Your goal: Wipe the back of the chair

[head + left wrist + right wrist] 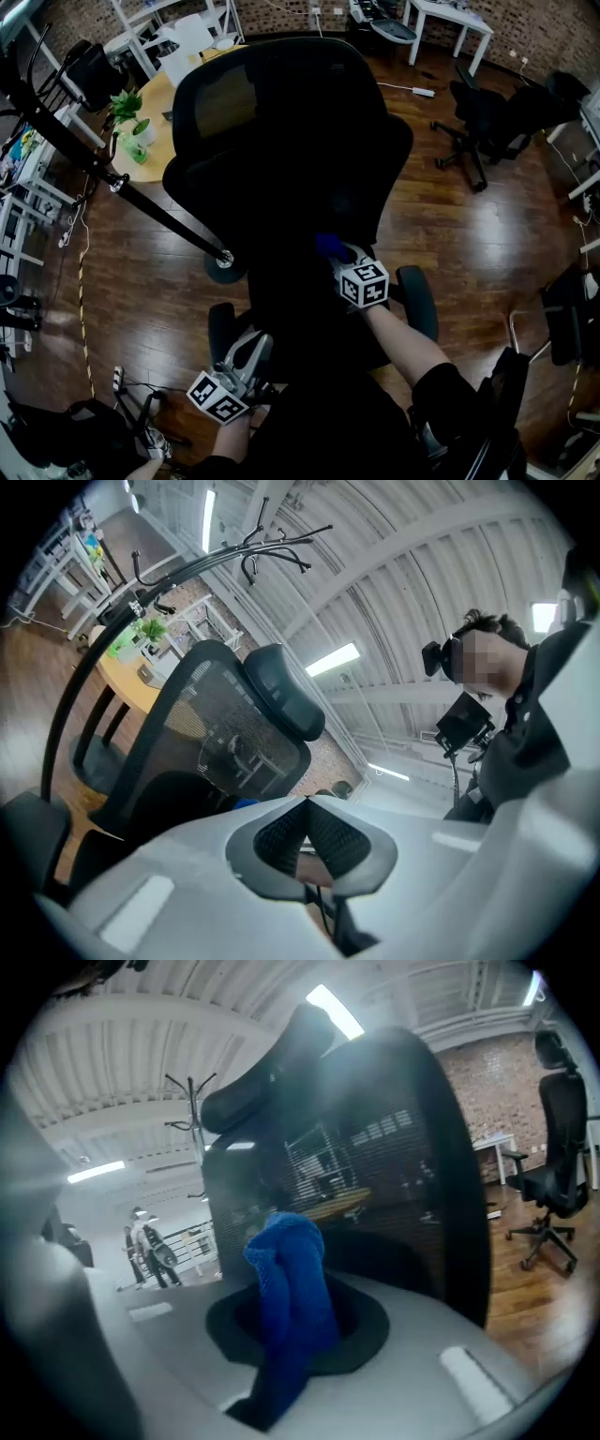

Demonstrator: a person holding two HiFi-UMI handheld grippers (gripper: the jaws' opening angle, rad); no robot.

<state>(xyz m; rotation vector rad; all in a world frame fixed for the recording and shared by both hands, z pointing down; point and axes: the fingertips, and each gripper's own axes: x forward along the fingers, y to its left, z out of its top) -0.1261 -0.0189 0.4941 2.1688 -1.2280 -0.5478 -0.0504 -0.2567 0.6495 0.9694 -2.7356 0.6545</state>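
Right gripper [337, 253] is clamped on a crumpled blue knitted cloth [327, 246], held at the lower rear of the black mesh office chair [291, 141] standing before the person on the wooden floor [141, 281]. Whether cloth meets mesh is unclear. Left gripper [246, 356] hangs low by the seat, jaws together on nothing. Wiping seems to be at the bottom; the upper mesh and headrest [286, 691] likely remain.

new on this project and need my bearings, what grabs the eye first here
A black mesh office chair fills the middle of the head view. The right gripper is shut on a bright blue cloth by the chair's back, while the left gripper hangs lower left, jaws together and empty.
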